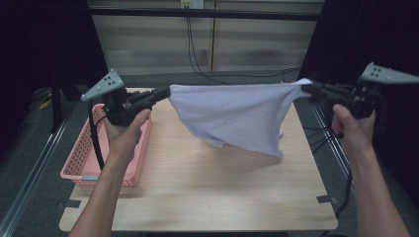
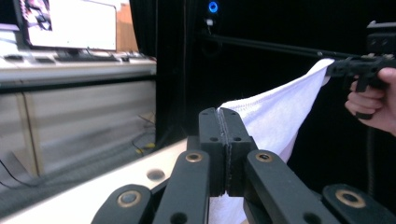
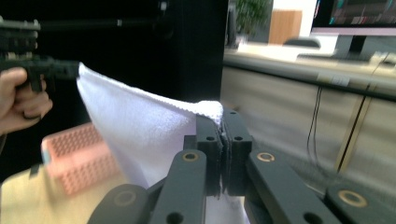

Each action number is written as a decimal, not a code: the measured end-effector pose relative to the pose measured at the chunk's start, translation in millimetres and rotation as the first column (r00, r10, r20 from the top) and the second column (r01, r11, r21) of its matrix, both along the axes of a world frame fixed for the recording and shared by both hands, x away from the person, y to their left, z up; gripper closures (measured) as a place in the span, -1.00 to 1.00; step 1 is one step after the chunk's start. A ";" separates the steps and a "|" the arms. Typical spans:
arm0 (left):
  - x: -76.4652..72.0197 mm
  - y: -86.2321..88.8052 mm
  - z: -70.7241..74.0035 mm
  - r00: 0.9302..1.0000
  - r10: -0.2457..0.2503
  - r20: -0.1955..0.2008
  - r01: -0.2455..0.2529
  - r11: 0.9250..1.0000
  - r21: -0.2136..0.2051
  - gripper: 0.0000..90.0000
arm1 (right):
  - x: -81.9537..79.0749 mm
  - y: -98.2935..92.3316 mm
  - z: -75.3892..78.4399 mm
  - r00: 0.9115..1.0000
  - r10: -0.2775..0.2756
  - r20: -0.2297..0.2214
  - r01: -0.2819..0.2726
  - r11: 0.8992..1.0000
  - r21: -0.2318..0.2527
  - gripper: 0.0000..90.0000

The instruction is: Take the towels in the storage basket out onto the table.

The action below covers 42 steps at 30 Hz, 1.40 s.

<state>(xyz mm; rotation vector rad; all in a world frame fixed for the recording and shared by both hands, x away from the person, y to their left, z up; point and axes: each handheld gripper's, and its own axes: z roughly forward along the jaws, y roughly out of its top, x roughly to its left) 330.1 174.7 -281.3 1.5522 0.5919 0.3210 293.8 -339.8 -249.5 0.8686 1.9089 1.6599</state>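
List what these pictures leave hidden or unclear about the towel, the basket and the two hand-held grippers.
- Inside of the pink basket: high view, the left forearm and left hand-held gripper cover part of it; right gripper view, blurred.
- Far face of the white towel: high view, turned away.
- Towel's lower edge: both gripper views, hidden behind the jaws.
- Right hand-held gripper pads: high view, too small and dark.

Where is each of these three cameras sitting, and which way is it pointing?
High view: above the table, looking forward and down; both forearms, left gripper, right gripper.
Left gripper view: rides the left gripper, looking along its shut jaws toward the other hand.
Right gripper view: likewise, toward the pink basket.
All share the white towel stretched between them.
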 end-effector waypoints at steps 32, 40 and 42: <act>-125.7 36.6 -150.7 0.944 -0.124 -0.306 0.172 0.976 0.135 0.60 | -146.6 33.9 -179.4 0.911 0.216 -0.353 -0.253 0.965 -0.064 0.52; -97.7 10.0 -170.2 0.920 -0.154 -0.359 0.244 0.944 0.222 0.58 | -159.4 36.5 -177.9 0.898 0.254 -0.358 -0.289 0.956 -0.046 0.14; -86.3 -1.8 -176.3 0.904 -0.174 -0.390 0.280 0.930 0.236 0.59 | -161.2 34.2 -177.8 0.904 0.248 -0.349 -0.283 0.958 -0.053 0.14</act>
